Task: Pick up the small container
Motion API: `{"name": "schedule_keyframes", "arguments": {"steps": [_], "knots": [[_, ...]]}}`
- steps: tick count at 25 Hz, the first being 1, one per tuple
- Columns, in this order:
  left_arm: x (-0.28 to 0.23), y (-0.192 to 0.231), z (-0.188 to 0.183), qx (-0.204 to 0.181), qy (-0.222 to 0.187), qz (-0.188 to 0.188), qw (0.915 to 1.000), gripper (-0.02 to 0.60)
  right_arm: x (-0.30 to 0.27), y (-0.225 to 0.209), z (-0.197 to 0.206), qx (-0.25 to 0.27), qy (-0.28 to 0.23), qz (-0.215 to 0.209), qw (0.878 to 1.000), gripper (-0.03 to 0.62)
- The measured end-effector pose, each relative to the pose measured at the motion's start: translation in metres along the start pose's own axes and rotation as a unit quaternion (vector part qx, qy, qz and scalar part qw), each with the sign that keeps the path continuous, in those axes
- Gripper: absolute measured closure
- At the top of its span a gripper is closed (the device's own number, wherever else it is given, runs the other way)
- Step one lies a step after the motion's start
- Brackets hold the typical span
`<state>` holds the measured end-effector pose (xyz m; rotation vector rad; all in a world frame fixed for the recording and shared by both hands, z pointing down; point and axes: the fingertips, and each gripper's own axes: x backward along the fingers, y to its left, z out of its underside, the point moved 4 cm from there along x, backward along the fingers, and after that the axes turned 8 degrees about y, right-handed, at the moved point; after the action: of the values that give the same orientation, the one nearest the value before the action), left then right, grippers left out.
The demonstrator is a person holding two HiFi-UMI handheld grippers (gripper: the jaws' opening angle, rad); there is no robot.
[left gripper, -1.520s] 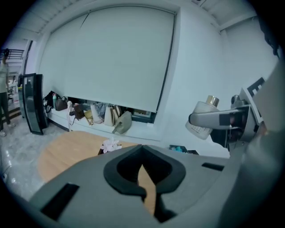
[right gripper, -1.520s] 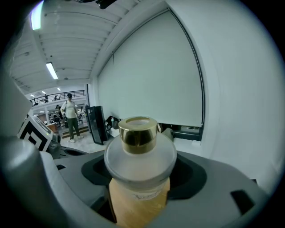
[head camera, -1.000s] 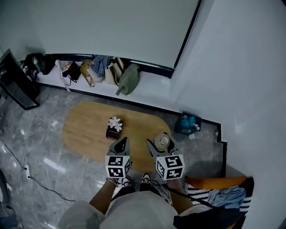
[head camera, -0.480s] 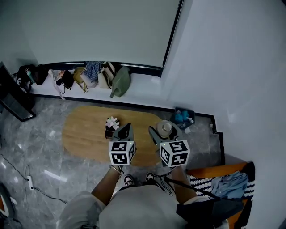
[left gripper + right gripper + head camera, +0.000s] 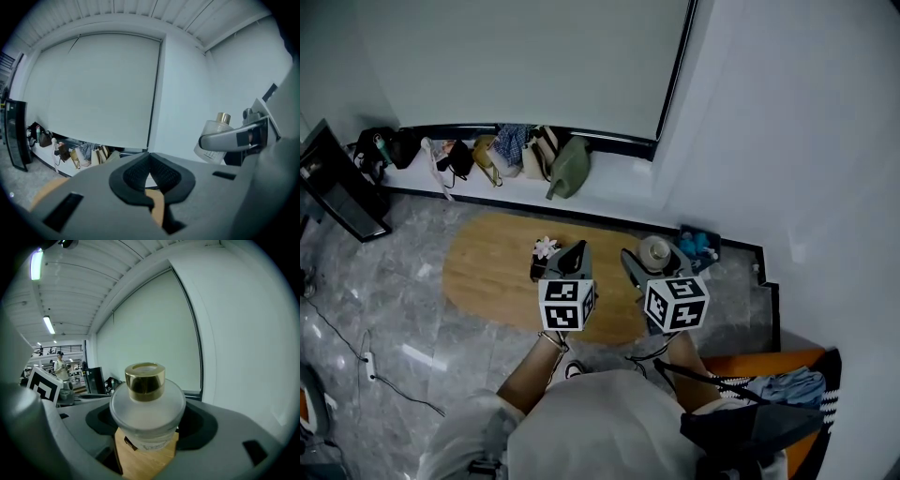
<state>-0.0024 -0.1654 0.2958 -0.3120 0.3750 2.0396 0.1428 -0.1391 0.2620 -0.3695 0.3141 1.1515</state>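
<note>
Right gripper (image 5: 654, 261) clamped on the small container, a frosted glass bottle with gold cap (image 5: 146, 401), body squeezed between both jaws, upright, over the right end of the oval wooden table (image 5: 492, 267). Left gripper (image 5: 150, 178) beside it, jaws together, nothing between them.
</note>
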Motion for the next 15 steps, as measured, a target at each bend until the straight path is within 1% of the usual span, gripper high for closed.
{"name": "schedule_keyframes", "arguments": {"steps": [5,15], "knots": [[0.000,-0.005,0.002,0.002,0.000,-0.004,1.0000,0.574,0.001,-0.003,-0.002,0.005,-0.004,-0.013,1.000,0.253],[0.002,-0.014,0.000,0.005,-0.006,-0.015,0.9999,0.574,0.007,-0.006,-0.001,0.027,-0.003,-0.018,0.999,0.253]]}}
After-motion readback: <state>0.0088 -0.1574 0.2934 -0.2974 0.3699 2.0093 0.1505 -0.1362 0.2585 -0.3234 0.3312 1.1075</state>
